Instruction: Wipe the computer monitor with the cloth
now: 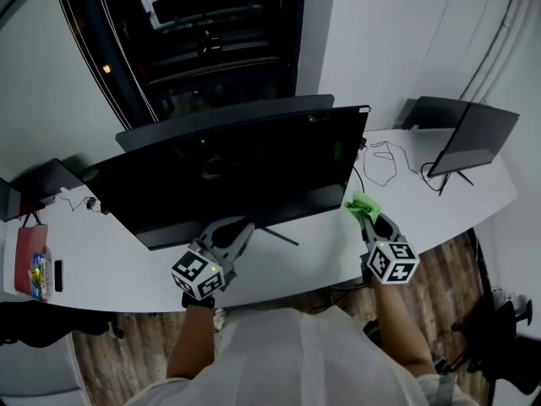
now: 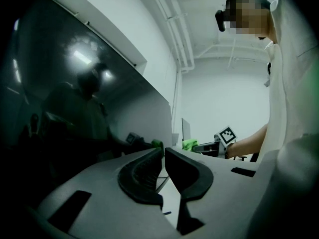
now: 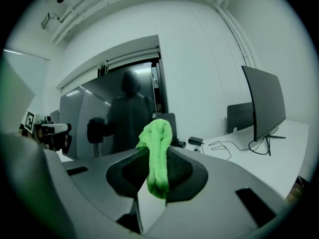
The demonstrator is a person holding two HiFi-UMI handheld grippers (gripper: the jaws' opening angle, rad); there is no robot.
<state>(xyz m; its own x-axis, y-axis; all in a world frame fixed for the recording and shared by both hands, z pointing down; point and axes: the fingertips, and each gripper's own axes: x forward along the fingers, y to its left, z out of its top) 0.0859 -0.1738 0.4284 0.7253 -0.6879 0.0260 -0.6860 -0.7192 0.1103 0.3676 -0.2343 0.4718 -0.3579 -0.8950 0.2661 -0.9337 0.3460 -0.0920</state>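
Note:
The wide dark monitor (image 1: 245,172) stands on the white desk (image 1: 127,265), leaning towards me. My right gripper (image 1: 372,221) is just off the screen's lower right corner, shut on a bunched green cloth (image 1: 363,205). In the right gripper view the cloth (image 3: 157,153) sticks up between the jaws, with the monitor (image 3: 114,118) ahead to the left. My left gripper (image 1: 230,233) hovers under the monitor's bottom edge, near its stand. Its jaws (image 2: 163,154) are together with nothing between them. The screen (image 2: 75,98) fills the left of that view, and the cloth (image 2: 189,144) shows far off.
A second, smaller monitor (image 1: 473,138) stands at the desk's right end with loose cables (image 1: 385,163) beside it. A red pouch (image 1: 30,256) and small items lie at the far left. Behind the desk is a dark doorway (image 1: 211,41). The desk's front edge is close to my body.

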